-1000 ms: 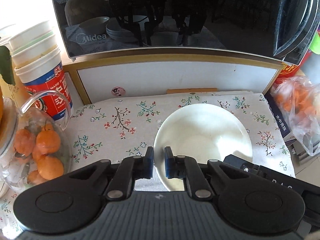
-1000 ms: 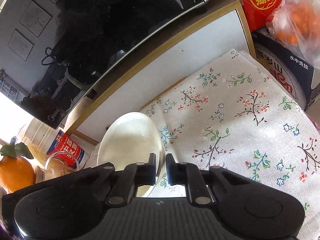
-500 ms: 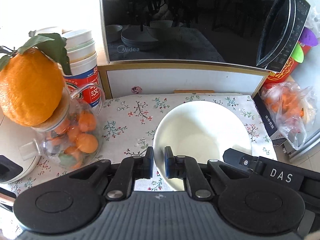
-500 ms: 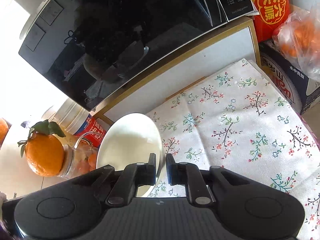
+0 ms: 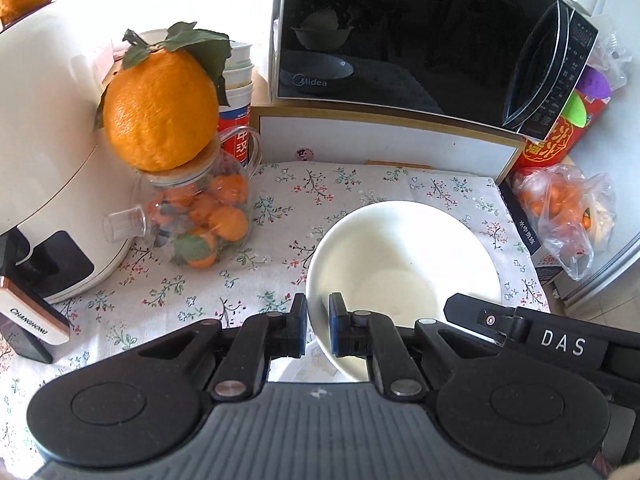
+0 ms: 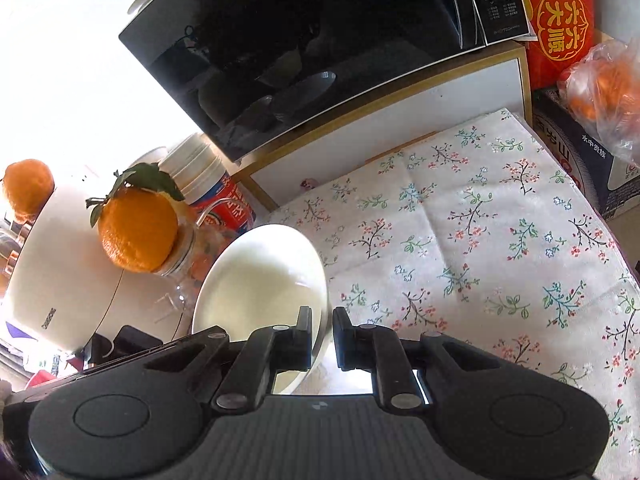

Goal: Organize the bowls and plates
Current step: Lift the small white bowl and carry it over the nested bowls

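White bowl (image 5: 404, 256) is mid-carry in front of the microwave (image 5: 420, 44), left gripper (image 5: 318, 330) and right gripper (image 6: 322, 338) both pinching its rim, so next up is probably finding its stack.

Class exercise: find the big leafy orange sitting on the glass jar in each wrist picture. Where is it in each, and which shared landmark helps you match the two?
Left wrist view: the leafy orange sits upper left, on the glass jar.
Right wrist view: the same orange is at mid-left, left of the white bowl.
Shared landmark: the black microwave, along the top of both views.
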